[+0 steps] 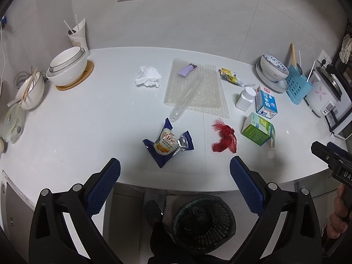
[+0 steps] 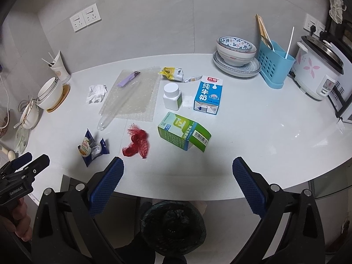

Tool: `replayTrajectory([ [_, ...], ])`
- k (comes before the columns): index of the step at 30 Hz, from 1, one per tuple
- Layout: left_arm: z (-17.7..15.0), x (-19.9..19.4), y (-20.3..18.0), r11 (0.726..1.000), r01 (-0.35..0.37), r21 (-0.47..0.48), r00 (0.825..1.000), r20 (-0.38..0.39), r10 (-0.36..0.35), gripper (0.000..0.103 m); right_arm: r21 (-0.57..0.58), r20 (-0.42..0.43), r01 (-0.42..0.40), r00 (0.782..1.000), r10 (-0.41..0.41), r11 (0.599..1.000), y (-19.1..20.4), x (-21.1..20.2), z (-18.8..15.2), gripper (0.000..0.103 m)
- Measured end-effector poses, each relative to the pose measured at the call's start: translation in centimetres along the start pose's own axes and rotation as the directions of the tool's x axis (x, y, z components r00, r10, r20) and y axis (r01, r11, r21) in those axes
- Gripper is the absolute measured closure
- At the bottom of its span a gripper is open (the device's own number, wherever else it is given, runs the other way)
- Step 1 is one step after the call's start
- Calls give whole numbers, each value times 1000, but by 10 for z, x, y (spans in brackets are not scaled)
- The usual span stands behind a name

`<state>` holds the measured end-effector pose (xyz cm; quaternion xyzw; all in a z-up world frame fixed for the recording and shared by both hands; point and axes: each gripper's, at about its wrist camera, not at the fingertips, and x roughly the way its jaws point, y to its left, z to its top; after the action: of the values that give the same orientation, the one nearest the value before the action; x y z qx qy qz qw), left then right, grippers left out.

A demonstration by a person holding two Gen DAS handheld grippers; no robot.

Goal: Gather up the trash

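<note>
On the white countertop (image 1: 88,121), going left to right: a crumpled white tissue (image 1: 148,76), a sheet of clear bubble wrap (image 1: 198,88), a torn blue snack wrapper (image 1: 168,144), a wad of red plastic mesh (image 1: 224,137) and a green cardboard box (image 1: 258,129) lying on its side.

The left gripper (image 1: 175,180) hangs wide open and empty at the counter's near edge. The snack wrapper lies straight ahead of it, between the lines of its fingers — its long axis runs slightly diagonally.

The right gripper (image 2: 178,181), also spread wide and empty, faces the green box (image 2: 183,134); the mesh (image 2: 137,143) lies ahead to its left.

A dark mesh waste bin (image 1: 203,222) sits on the floor below — the left side looks nearer the wrapper.
</note>
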<state>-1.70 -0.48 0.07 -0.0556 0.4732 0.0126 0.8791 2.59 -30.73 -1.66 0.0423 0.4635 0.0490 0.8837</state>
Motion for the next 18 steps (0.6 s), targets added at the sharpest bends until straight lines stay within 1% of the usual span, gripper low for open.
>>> replayTrajectory([
  [8,-2,-1,-3,1000,-1,9,1000,1,1,6,-2,2,0,1000,0,1000,1,-3,-1,8],
  [18,-4,4,-7,1000,-3,16,1000,-18,4,6,-11,3,-3,1000,3,1000,0,-4,-3,8],
])
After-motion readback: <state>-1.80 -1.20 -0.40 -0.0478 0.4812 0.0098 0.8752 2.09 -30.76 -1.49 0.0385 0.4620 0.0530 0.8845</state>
